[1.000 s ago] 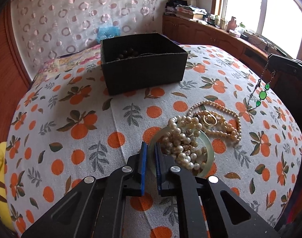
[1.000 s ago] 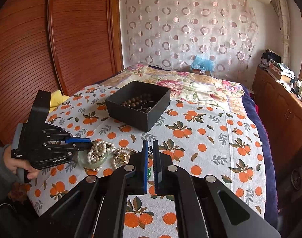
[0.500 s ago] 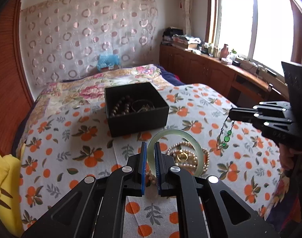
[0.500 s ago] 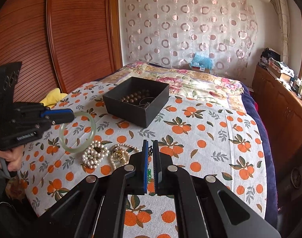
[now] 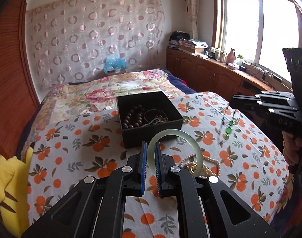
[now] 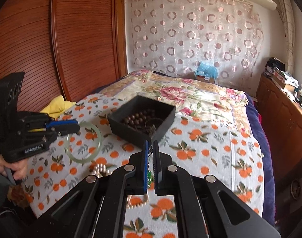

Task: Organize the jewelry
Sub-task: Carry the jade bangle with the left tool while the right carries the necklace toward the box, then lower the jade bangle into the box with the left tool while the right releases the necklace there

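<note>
My left gripper (image 5: 150, 148) is shut on a pale green jade bangle (image 5: 176, 133) and holds it in the air, short of the black box (image 5: 149, 117). The box holds brown beads (image 5: 134, 117) and a thin chain. My right gripper (image 6: 151, 146) is shut on a green-stone necklace (image 6: 149, 175), which hangs below it; the same necklace (image 5: 228, 128) dangles in the left wrist view. Pearl strands (image 5: 208, 161) and a gold ring lie on the orange-print cloth under the bangle. The bangle (image 6: 83, 141) and the box (image 6: 141, 119) also show in the right wrist view.
The orange-print cloth (image 5: 91, 144) covers the near end of a bed with a floral quilt (image 5: 103, 93) behind. A yellow plush (image 5: 10, 180) lies at the left edge. Wooden cabinets (image 5: 210, 75) run along the right under the window. A wooden wardrobe (image 6: 61, 49) stands left.
My left gripper has lifted the jade bangle off the pearl pile and carried it up toward the box. My right gripper has moved forward toward the box with the green necklace.
</note>
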Available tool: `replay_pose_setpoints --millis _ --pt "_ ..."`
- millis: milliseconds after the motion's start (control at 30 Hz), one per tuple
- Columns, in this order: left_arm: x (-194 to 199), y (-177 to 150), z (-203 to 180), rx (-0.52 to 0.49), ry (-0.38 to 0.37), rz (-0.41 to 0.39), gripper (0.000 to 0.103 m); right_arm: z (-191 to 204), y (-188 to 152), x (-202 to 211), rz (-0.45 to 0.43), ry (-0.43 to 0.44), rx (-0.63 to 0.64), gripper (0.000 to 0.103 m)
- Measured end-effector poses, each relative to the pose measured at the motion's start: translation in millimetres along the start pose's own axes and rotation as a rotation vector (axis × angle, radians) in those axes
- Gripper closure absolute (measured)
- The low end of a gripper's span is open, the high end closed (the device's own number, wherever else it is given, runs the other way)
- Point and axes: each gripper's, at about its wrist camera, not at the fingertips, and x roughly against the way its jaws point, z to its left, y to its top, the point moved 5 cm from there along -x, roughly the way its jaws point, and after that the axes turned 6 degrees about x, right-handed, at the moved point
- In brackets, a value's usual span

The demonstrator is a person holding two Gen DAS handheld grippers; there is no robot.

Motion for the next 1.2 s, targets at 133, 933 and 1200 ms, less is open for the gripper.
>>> replay_pose_setpoints --millis 133,933,1200 --pt "-3 8 7 0.008 0.011 -0.007 0.096 -1 24 -15 -0.012 0.006 0.002 0.098" --pt "-40 42 33 0.033 0.08 -0.004 0.096 -13 64 -101 0.037 0.063 -0.081 0.093" --pt "-73 56 33 0.039 0.106 0.021 0.096 -25 31 -91 0.066 0.005 -0.062 0.093"
